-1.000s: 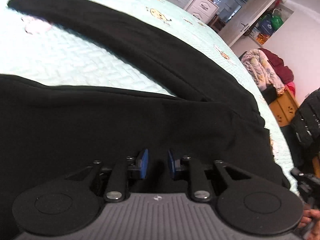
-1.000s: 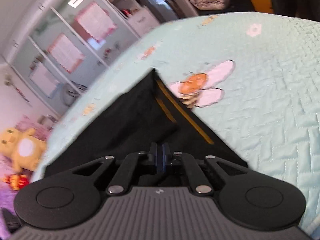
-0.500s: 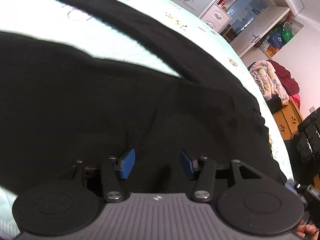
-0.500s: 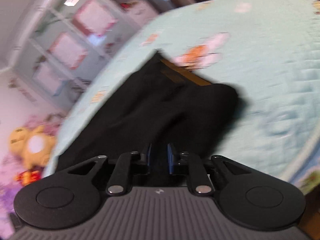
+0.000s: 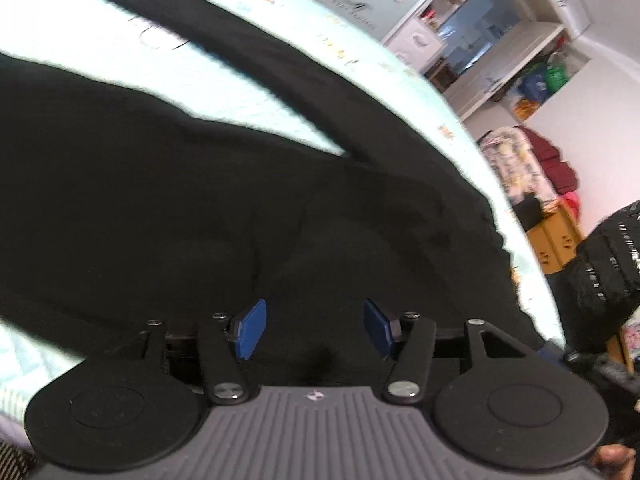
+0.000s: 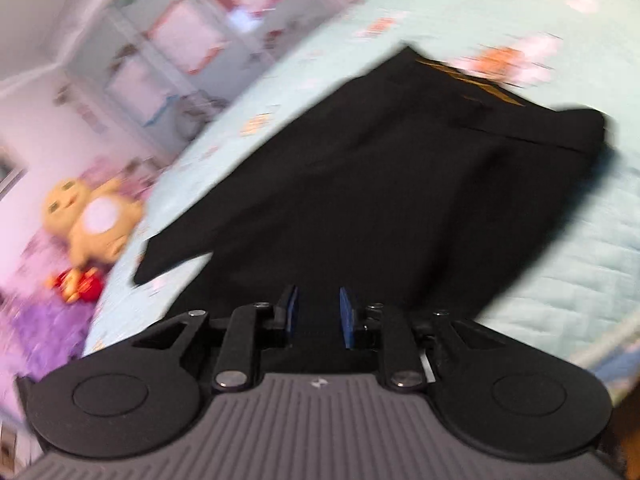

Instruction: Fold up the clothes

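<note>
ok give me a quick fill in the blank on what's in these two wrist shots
1. The garment lying on the bed is ____ in colour.
2. The pads on the left gripper are ____ in colour.
3. The bed cover is pale ____.
4. Beside the bed, in the right wrist view, sits a yellow plush ____.

Missing words: black; blue; green; toy

Black trousers (image 5: 168, 184) lie spread on the pale quilted bed (image 5: 256, 108).

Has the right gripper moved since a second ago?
Yes. The right gripper has backed away from the bee print on the quilt; its jaws are opening, clear of the black trousers.
</note>
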`<state>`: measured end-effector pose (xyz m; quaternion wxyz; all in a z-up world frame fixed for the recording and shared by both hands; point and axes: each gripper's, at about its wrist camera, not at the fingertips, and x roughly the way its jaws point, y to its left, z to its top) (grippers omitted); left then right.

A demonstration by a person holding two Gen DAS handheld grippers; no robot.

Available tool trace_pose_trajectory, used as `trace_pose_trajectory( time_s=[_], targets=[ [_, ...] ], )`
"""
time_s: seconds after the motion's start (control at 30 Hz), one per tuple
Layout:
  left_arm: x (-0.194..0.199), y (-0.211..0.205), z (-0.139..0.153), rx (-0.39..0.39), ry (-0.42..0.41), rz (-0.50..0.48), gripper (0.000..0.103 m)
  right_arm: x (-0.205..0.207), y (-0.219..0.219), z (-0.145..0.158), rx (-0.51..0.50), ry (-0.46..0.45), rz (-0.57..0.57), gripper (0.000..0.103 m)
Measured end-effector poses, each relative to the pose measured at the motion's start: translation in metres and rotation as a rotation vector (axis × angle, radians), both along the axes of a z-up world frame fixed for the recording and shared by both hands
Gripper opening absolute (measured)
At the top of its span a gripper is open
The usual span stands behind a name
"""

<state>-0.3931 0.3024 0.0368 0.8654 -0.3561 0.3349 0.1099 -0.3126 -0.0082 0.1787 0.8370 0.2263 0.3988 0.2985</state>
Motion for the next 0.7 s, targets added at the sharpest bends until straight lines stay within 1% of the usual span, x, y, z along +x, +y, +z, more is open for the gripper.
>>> trace_pose_trajectory(
  time_s=[0.03, 0.07, 0.1, 0.13, 0.17, 0.2, 0.27, 0.33, 0.43, 0.47, 0.5, 0.53, 0.57, 0.6, 0.63, 0.67, 0.7],
  targets=[
    [-0.001, 0.001, -0.005, -0.011, 0.008, 0.005, 0.058, -0.006, 0.009, 0.001, 0.013, -0.007, 0.038, 0.028],
    [-0.004, 0.003, -0.007, -0.025, -0.002, 0.011, 0.058, -0.01, 0.019, -0.005, 0.023, 0.012, 0.077, 0.029],
    [-0.007, 0.005, -0.01, -0.039, -0.012, 0.017, 0.058, -0.01, 0.027, -0.016, 0.013, 0.059, 0.097, 0.029],
    [-0.01, 0.007, -0.01, -0.049, -0.02, 0.024, 0.058, -0.011, 0.033, -0.028, -0.011, 0.128, 0.1, 0.029],
    [-0.014, 0.009, -0.005, -0.049, -0.024, 0.031, 0.056, -0.01, 0.037, -0.041, -0.036, 0.201, 0.088, 0.026],
    [-0.018, 0.011, -0.001, -0.049, -0.029, 0.038, 0.056, -0.009, 0.039, -0.047, -0.047, 0.24, 0.074, 0.017],
    [-0.026, 0.015, 0.008, -0.048, -0.037, 0.053, 0.056, -0.015, 0.042, -0.038, -0.044, 0.233, 0.076, 0.019],
    [-0.032, 0.02, 0.017, -0.038, -0.066, 0.073, 0.056, -0.02, 0.044, -0.03, -0.041, 0.226, 0.077, 0.021],
    [-0.034, 0.027, 0.017, -0.014, -0.072, 0.111, 0.056, -0.022, 0.056, -0.009, -0.005, 0.162, 0.104, 0.021],
    [-0.034, 0.029, 0.015, -0.014, -0.065, 0.124, 0.057, -0.022, 0.061, -0.002, 0.008, 0.138, 0.115, 0.025],
    [-0.034, 0.032, 0.008, -0.031, -0.049, 0.135, 0.057, -0.021, 0.066, -0.001, 0.013, 0.132, 0.121, 0.033],
    [-0.036, 0.035, 0.0, -0.053, -0.038, 0.141, 0.056, -0.021, 0.069, -0.006, 0.009, 0.146, 0.12, 0.037],
    [-0.037, 0.038, -0.007, -0.076, -0.027, 0.147, 0.054, -0.02, 0.073, -0.012, 0.005, 0.16, 0.12, 0.045],
    [-0.039, 0.041, -0.012, -0.096, -0.025, 0.152, 0.054, -0.021, 0.074, -0.018, 0.001, 0.178, 0.111, 0.047],
    [-0.042, 0.042, -0.011, -0.111, -0.034, 0.152, 0.054, -0.026, 0.074, -0.025, -0.003, 0.2, 0.094, 0.045],
    [-0.043, 0.043, -0.008, -0.121, -0.032, 0.151, 0.053, -0.031, 0.073, -0.032, -0.007, 0.222, 0.076, 0.037],
    [-0.045, 0.044, -0.005, -0.131, -0.034, 0.151, 0.053, -0.036, 0.072, -0.04, -0.011, 0.244, 0.059, 0.037]
  ],
)
